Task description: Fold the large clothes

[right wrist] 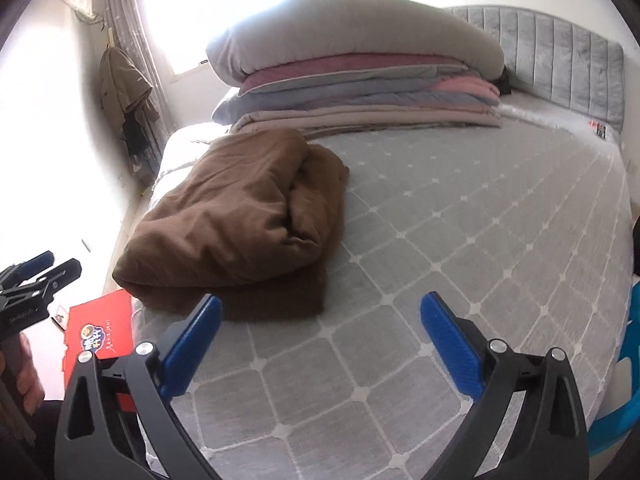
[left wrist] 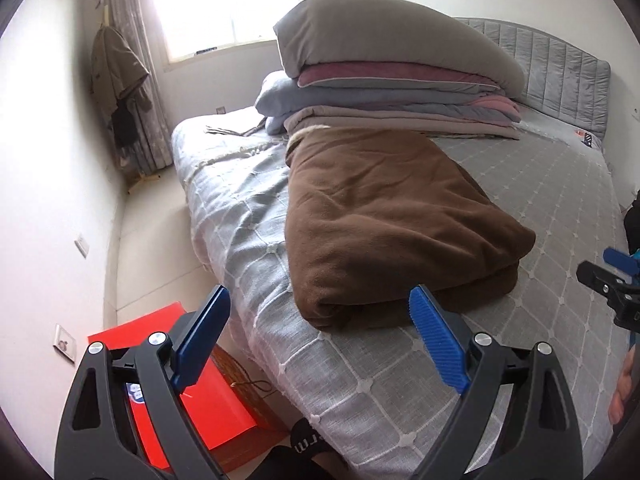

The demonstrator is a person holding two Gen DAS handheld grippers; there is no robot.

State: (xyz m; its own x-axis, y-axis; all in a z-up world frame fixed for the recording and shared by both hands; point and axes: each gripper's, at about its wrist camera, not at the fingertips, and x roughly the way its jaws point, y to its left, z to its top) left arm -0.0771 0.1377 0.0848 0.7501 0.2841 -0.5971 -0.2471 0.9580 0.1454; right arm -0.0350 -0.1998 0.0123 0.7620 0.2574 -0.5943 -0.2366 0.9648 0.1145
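A: The brown garment (left wrist: pixel 384 216) lies folded into a thick bundle on the grey checked bedspread (left wrist: pixel 520 380), near the bed's left edge, with the stack of folded quilts (left wrist: pixel 400 92) just behind it.

B: Is either gripper on it?

A: No. The left gripper (left wrist: pixel 320 336) hangs above the bed's near corner, tilted downward toward the bundle, its blue fingers (left wrist: pixel 436 344) spread wide with nothing between them. One finger sits over the red box (left wrist: pixel 216 392) on the floor, the other over the bedspread just in front of the bundle's near edge.

B: And the right one?

A: The right gripper (right wrist: pixel 320 344) also angles down over open bedspread, to the right of the bundle. Its jaws stand fully apart and empty; the left finger's tip overlaps the bundle's lower layer in the picture, but whether it touches I cannot tell.

B: Do the two see each other?

A: Yes. In the left wrist view the right gripper shows at the right border, with fingertips of the person's hand (left wrist: pixel 622 392) below it. In the right wrist view the left gripper shows at the left border above the box, with the other hand (right wrist: pixel 28 384) gripping its handle.

B: How does the bundle look?

A: Doubled over, its upper layer rumpled, its lower layer sticking out flat at the near end.
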